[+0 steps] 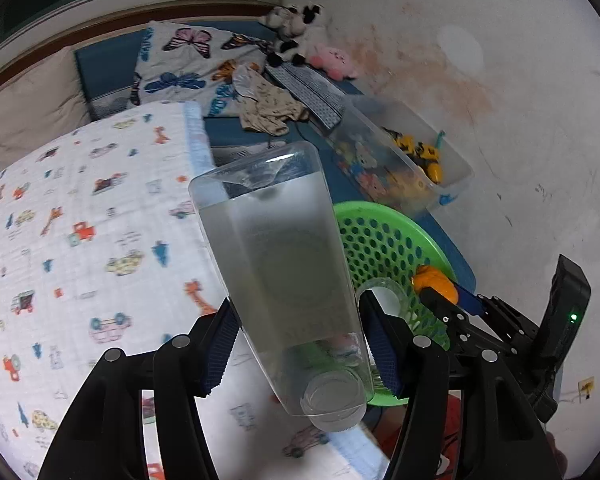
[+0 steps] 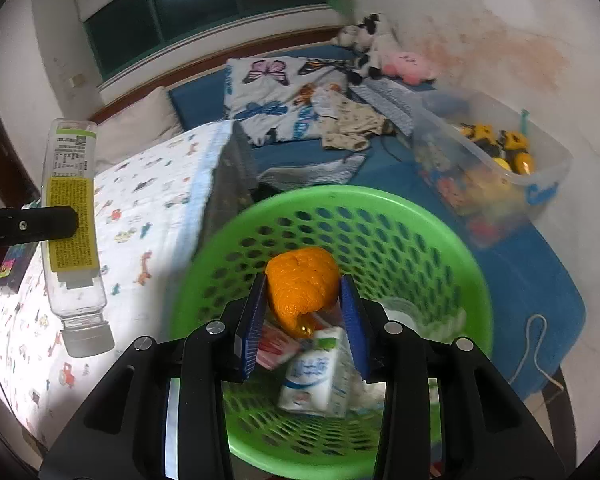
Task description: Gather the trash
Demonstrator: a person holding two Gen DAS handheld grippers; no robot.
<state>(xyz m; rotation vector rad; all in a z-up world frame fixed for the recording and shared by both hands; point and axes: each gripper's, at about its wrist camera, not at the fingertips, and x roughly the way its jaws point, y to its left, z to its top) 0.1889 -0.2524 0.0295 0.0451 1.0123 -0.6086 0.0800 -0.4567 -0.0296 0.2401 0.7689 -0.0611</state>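
L gripper (image 1: pixel 296 344) has its jaws about half-spread & clamped on a clear plastic bottle (image 1: pixel 276 264), cap end toward the cam, base up at 12 o'clock; from the R cam it shows a yellow label w/ small print & a grey cap. R gripper (image 2: pixel 304 312) pads sit narrow on a curled orange peel (image 2: pixel 302 284), bright orange, over the green perforated basket (image 2: pixel 476 280). Basket sits at bed edge, 3 o'clock of the bottle, w/ a white-blue carton (image 2: pixel 320 376) inside.
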